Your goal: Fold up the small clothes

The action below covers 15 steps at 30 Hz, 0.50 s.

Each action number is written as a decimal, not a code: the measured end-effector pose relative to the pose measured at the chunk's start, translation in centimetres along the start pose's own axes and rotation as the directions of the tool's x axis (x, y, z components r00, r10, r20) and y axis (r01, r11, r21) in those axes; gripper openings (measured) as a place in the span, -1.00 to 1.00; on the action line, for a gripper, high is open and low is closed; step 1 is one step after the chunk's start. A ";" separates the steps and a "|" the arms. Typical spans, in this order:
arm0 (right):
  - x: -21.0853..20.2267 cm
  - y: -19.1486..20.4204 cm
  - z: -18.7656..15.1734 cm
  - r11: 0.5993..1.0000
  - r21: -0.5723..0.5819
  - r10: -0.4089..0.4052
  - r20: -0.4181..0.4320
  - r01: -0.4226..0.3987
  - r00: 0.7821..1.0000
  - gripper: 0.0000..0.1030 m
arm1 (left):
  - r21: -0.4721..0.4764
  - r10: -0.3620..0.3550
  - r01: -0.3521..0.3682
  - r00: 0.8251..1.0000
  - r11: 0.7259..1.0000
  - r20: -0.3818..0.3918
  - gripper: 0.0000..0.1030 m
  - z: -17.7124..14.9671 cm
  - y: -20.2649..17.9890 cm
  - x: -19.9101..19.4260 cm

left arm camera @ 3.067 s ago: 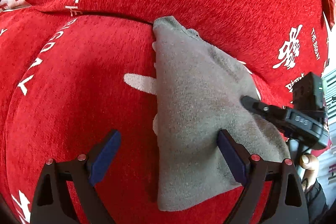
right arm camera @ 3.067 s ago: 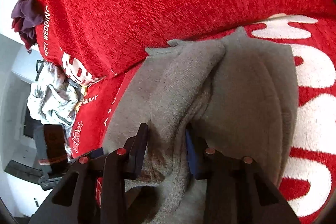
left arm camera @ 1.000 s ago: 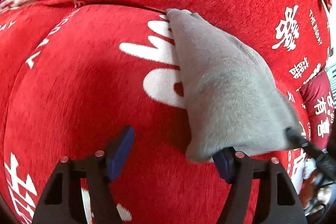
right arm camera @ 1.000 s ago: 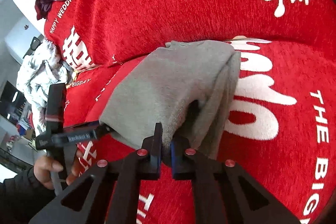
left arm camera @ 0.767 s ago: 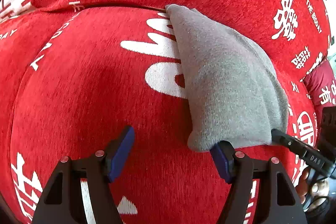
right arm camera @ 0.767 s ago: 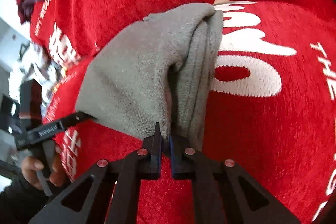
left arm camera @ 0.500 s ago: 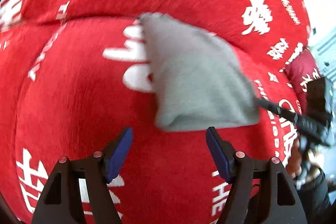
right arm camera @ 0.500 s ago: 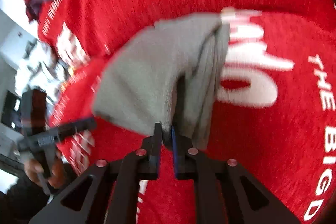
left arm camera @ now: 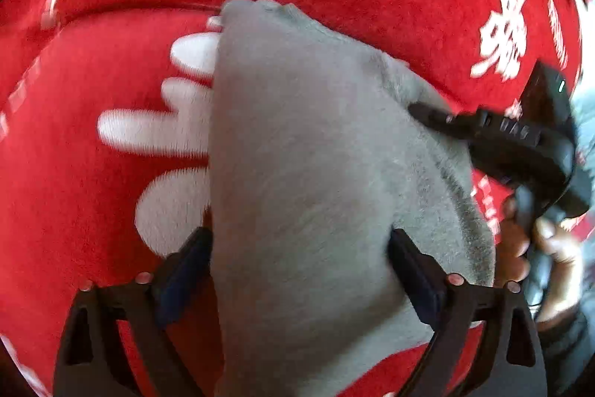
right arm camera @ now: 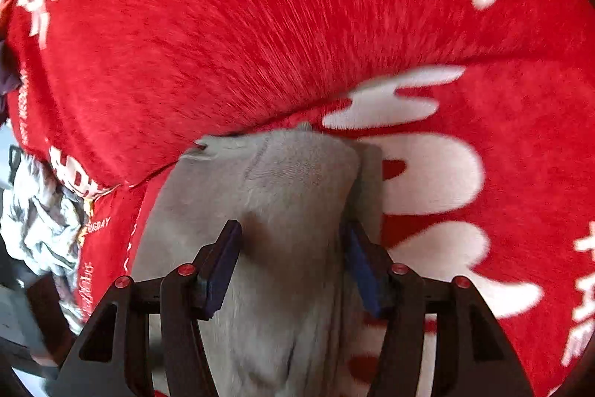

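two grippers now straddle the grey garment (left arm camera: 316, 173), which lies folded on the red printed sofa cover (left arm camera: 93, 192), its far end against the seam under the back cushion. the left gripper (left arm camera: 297, 270) has just been opening; its jaws stand wide, the cloth between them but not pinched. the right gripper (right arm camera: 292, 259), clamped on the folded edge a second ago, shows parted jaws either side of a thick ridge, pads apparently not pressing. judged so, the fold is laid down and released; pressing flat probably comes next. the person's hand (left arm camera: 550, 259) appears at right.
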State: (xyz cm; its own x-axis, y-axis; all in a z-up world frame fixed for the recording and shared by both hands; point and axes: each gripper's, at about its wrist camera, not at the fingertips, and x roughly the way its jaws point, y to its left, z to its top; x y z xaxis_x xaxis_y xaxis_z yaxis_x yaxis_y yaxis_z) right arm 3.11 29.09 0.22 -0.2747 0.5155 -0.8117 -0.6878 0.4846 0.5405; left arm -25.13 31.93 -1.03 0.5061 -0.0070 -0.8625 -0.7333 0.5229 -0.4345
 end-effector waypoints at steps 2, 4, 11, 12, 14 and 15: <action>-0.7 1.6 -0.3 0.991 -0.121 -0.051 0.043 0.055 0.998 -0.69 | 0.071 0.041 -0.040 0.999 0.997 -0.004 0.85 -0.6 -0.8 0.0; -1.7 3.1 -1.0 0.963 -0.225 -0.127 0.112 0.150 0.986 -0.70 | 0.108 0.074 -0.074 0.997 0.991 -0.001 0.86 -1.0 -1.3 0.2; -1.3 1.0 -0.8 0.974 -0.146 -0.163 0.086 0.174 0.983 -0.08 | 0.080 0.053 -0.050 0.998 0.996 -0.046 0.90 -0.6 -1.5 -0.8; -2.5 1.4 -0.8 0.968 -0.159 -0.174 0.123 0.193 0.977 -0.07 | 0.063 0.005 -0.003 0.999 0.998 -0.036 0.90 -0.4 -1.4 -2.0; -4.9 2.6 -1.1 0.962 -0.189 -0.158 0.195 0.195 0.968 -0.07 | 0.052 -0.041 0.039 0.998 0.998 0.041 0.90 0.4 -1.3 -4.5; -6.1 3.8 -1.5 0.958 -0.230 -0.120 0.226 0.173 0.967 -0.07 | 0.044 -0.046 0.042 0.995 0.998 0.087 0.90 1.3 -0.9 -5.8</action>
State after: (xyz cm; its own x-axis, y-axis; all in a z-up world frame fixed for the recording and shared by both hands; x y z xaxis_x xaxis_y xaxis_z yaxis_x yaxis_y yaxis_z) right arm 1.21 26.69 6.91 -0.0310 0.5998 -0.7996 -0.8607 0.3906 0.3264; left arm -26.80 32.55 4.70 0.5766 0.0430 -0.8159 -0.6908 0.5590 -0.4587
